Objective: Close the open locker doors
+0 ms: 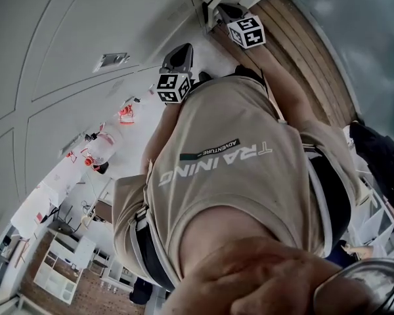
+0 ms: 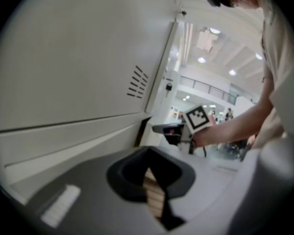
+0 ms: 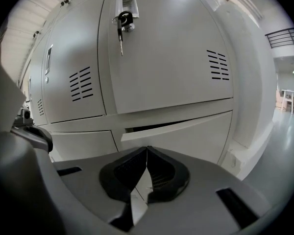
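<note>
Grey locker doors (image 3: 157, 58) fill the right gripper view. One upper door carries a key (image 3: 121, 26) in its lock. Below it a lower door (image 3: 186, 136) stands slightly ajar, with a dark gap along its top edge. My right gripper (image 3: 147, 148) is shut and empty, a short way in front of that door without touching it. My left gripper (image 2: 148, 151) is also shut and empty, beside a vented locker door (image 2: 88, 58). A lower panel (image 2: 73, 143) there leans out a little. The right gripper's marker cube (image 2: 199, 118) shows beyond it.
In the head view the person's bent torso in a beige shirt (image 1: 230, 156) covers the middle, with both marker cubes (image 1: 174, 87) (image 1: 247, 31) above it near the lockers (image 1: 65, 38). A wooden strip (image 1: 308, 51) runs at the right. Shelving and furniture (image 1: 59, 268) stand behind.
</note>
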### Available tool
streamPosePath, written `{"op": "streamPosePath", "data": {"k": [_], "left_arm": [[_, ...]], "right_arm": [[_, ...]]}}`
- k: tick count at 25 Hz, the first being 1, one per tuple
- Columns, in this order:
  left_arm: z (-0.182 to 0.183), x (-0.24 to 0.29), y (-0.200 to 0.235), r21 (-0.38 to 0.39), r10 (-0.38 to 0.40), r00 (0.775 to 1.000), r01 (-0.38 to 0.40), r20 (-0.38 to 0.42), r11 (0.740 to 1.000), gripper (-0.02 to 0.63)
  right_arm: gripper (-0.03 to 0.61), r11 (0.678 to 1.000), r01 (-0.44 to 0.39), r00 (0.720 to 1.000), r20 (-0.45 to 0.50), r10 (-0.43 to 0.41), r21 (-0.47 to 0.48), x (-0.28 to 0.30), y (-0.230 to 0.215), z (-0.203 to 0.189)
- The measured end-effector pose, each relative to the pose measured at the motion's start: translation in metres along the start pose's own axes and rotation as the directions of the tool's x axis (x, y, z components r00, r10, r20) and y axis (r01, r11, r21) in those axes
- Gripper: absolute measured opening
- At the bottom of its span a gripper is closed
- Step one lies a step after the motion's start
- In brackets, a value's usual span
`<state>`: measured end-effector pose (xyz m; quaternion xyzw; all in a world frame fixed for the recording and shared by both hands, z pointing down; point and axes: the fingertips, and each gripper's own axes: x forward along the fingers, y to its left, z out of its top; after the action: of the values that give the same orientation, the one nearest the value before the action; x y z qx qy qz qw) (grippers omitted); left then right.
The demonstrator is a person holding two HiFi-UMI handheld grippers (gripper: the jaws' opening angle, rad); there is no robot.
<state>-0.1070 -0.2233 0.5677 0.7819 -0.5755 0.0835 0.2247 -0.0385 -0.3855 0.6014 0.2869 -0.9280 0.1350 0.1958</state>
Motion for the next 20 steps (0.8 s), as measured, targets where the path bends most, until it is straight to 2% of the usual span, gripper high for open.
{"op": "streamPosePath", "data": {"k": [11,20], "left_arm": [[-0.007,-0.014,0.014,-0.015,0.002,1.000,-0.002,0.005,1.000,0.005],[-0.003,-0.021,0.012,-0.009,0.017,1.000,-0.017,0.017,1.000,0.005]], "right_arm": [[0.014,1.000,0.019,1.000,-0.017,-0.019,-0.004,0.024,0.004,0.004],[0.014,1.000,-0.001,1.000,-0.027,0.000,-0.020,0.029,0.008,0.007]]}}
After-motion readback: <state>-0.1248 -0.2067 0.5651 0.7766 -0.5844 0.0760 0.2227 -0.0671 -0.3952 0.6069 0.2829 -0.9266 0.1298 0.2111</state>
